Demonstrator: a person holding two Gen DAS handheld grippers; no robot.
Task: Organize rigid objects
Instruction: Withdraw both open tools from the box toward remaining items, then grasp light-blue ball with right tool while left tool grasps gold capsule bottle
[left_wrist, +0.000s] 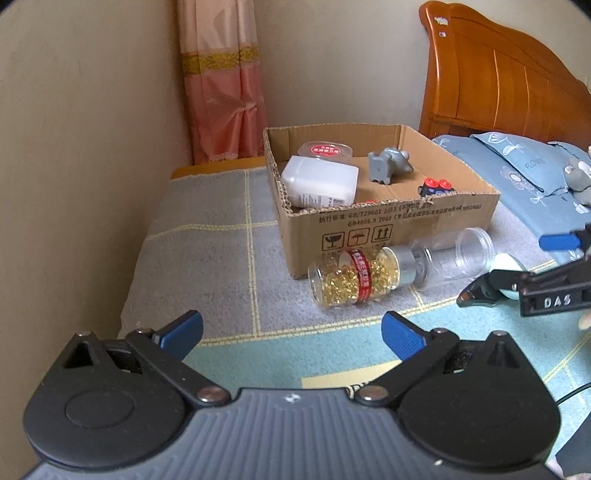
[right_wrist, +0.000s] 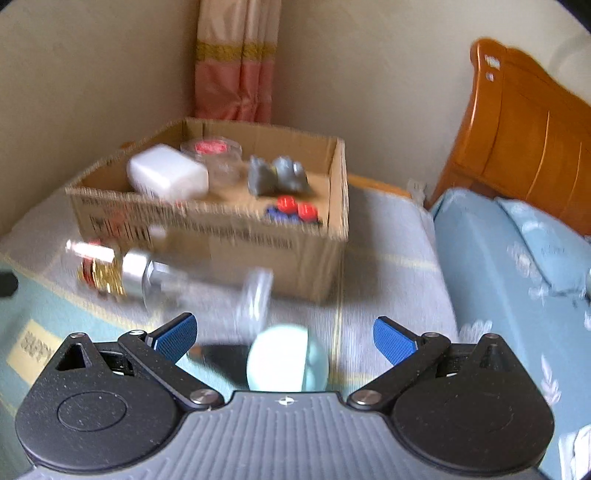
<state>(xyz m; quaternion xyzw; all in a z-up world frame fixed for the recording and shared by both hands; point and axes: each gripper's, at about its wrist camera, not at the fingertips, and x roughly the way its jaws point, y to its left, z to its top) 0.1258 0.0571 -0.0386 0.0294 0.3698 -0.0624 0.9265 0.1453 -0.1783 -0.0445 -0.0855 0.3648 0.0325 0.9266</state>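
A cardboard box (left_wrist: 391, 221) (right_wrist: 258, 251) stands on the bed. In it are a white bottle (left_wrist: 319, 182) (right_wrist: 166, 173), a red-lidded clear jar (left_wrist: 325, 149), a grey toy (left_wrist: 389, 164) and red-capped batteries (left_wrist: 436, 186). In front of the box lie a bottle of golden capsules (left_wrist: 354, 277) (right_wrist: 107, 269) and a clear empty jar (left_wrist: 454, 254). A pale round object (right_wrist: 288, 360) lies between my right gripper's open fingers. My left gripper (left_wrist: 291, 328) is open and empty, short of the capsule bottle. My right gripper (right_wrist: 284, 336) also shows in the left wrist view (left_wrist: 517, 266).
The bed has a grey and teal checked blanket (left_wrist: 207, 229). A blue pillow (left_wrist: 517, 166) and a wooden headboard (left_wrist: 498, 81) are at the right. A beige wall (left_wrist: 74, 147) runs along the left, with a pink curtain (left_wrist: 221, 92) in the corner.
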